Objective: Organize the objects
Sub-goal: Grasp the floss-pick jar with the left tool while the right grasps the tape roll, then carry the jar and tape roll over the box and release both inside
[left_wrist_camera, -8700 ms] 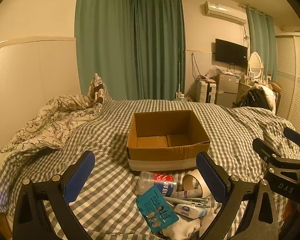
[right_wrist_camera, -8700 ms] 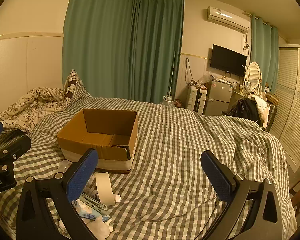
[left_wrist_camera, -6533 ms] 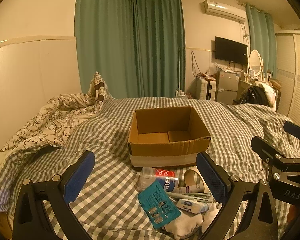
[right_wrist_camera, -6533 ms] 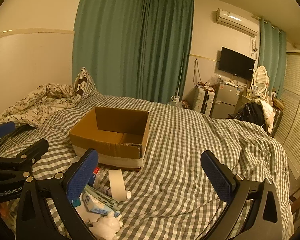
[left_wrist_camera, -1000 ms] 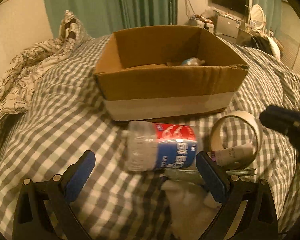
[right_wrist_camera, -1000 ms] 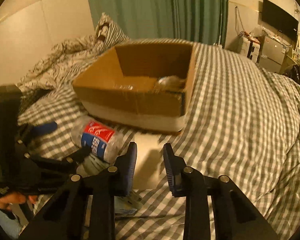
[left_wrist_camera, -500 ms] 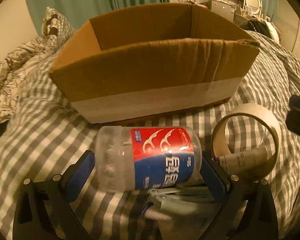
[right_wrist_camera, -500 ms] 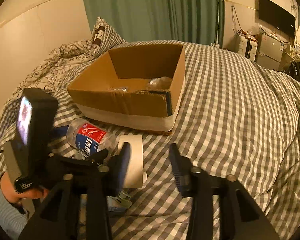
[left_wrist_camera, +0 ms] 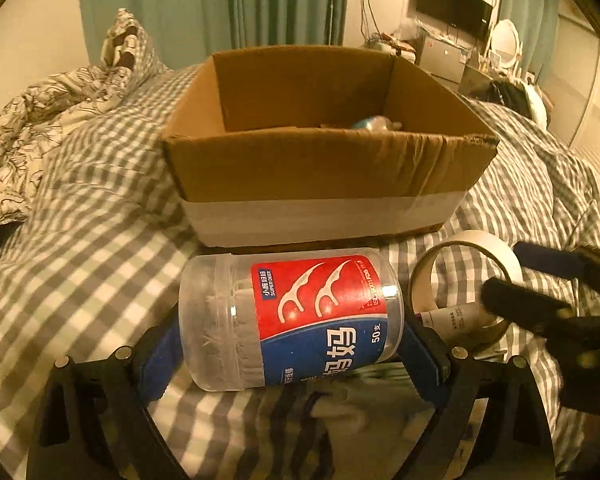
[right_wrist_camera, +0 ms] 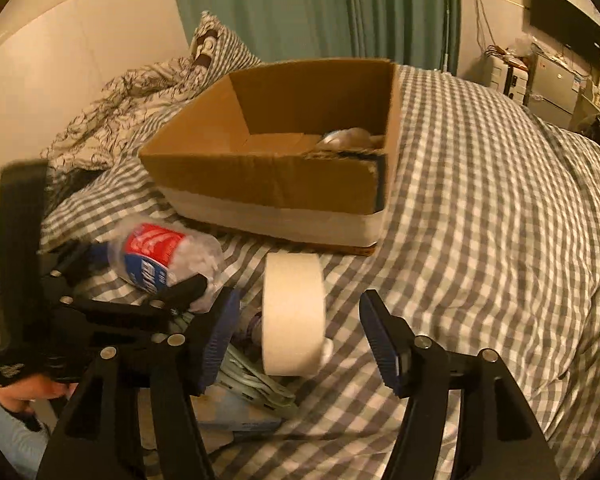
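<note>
A clear floss-pick jar with a red and blue label lies on its side on the checked bed. My left gripper is shut on the jar, one blue pad at each end; it also shows in the right wrist view. A white tape roll stands on edge between the open fingers of my right gripper, not touching them. The roll also shows in the left wrist view. An open cardboard box sits just behind, holding a few items.
A small tube lies through the tape roll. Flat packets and a white cloth lie under the grippers. A rumpled floral duvet and pillow lie left. Furniture and a TV stand at the far right.
My left gripper has closed on the floss-pick jar's ends. My right gripper has opened wider and moved down around the tape roll.
</note>
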{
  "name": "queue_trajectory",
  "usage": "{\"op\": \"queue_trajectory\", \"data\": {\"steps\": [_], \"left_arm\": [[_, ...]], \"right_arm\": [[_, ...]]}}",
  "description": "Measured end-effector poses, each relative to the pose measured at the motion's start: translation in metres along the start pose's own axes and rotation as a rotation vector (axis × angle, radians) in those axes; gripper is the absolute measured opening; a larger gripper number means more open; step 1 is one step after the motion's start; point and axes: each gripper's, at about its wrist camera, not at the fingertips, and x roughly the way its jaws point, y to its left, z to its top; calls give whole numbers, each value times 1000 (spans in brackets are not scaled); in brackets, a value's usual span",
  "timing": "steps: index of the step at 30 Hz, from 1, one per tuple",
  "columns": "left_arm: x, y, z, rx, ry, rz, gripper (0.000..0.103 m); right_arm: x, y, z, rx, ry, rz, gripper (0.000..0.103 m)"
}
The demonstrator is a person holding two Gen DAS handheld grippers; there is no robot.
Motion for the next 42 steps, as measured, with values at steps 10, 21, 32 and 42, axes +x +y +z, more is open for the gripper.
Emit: {"op": "queue_trajectory", "data": {"steps": [10, 21, 32, 42], "left_arm": [[-27, 5, -10, -23, -27, 0, 96], [-79, 0, -8, -45, -122, -49, 94], [-115, -1, 23, -41, -213, -99, 93], [-112, 6, 103, -18, -283, -110, 93]], "right_arm": [[-5, 0, -4, 38, -6, -47, 29], [-69, -3, -4, 54, -122, -124, 29], [-113, 0, 8, 41, -216, -149, 29], [-113, 0, 73, -15, -288, -172, 29]]}}
